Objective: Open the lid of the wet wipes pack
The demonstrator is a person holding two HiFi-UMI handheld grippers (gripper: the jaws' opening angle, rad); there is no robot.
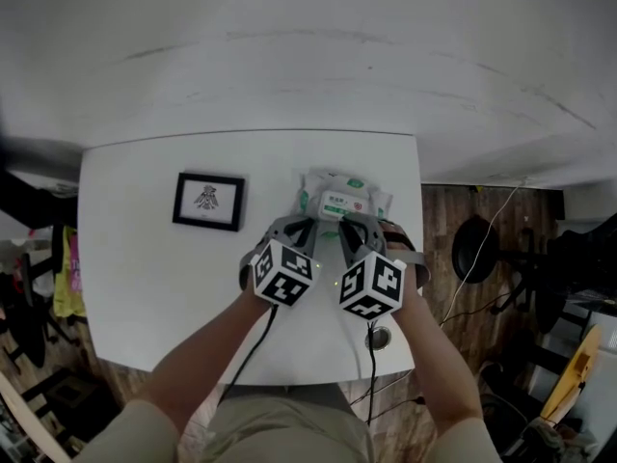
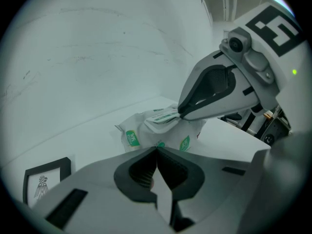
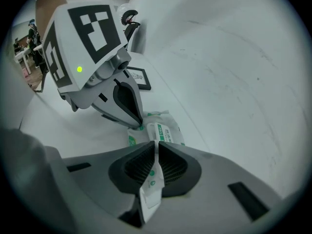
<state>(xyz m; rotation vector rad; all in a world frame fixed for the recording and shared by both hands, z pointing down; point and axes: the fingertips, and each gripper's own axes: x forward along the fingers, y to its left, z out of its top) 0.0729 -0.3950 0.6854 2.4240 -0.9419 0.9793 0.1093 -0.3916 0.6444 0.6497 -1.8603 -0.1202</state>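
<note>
The wet wipes pack [image 1: 344, 195], white with green marks, lies on the white table [image 1: 135, 287] just beyond both grippers. In the right gripper view my right gripper [image 3: 156, 143] is shut on the pack's thin lid flap [image 3: 150, 183], which runs back between the jaws. The left gripper view shows the right gripper's tips [image 2: 181, 113] pinching that flap [image 2: 163, 117] lifted off the pack [image 2: 146, 131]. My left gripper [image 2: 156, 150] is shut with a white edge of the pack between its jaws. Its tips [image 3: 140, 126] rest on the pack's near left corner.
A small black-framed picture [image 1: 208, 201] lies on the table left of the pack. The table's right edge [image 1: 421, 258] is close to the right hand; beyond it are a wooden floor, a black stool [image 1: 474, 249] and cables. A pale wall stands behind the table.
</note>
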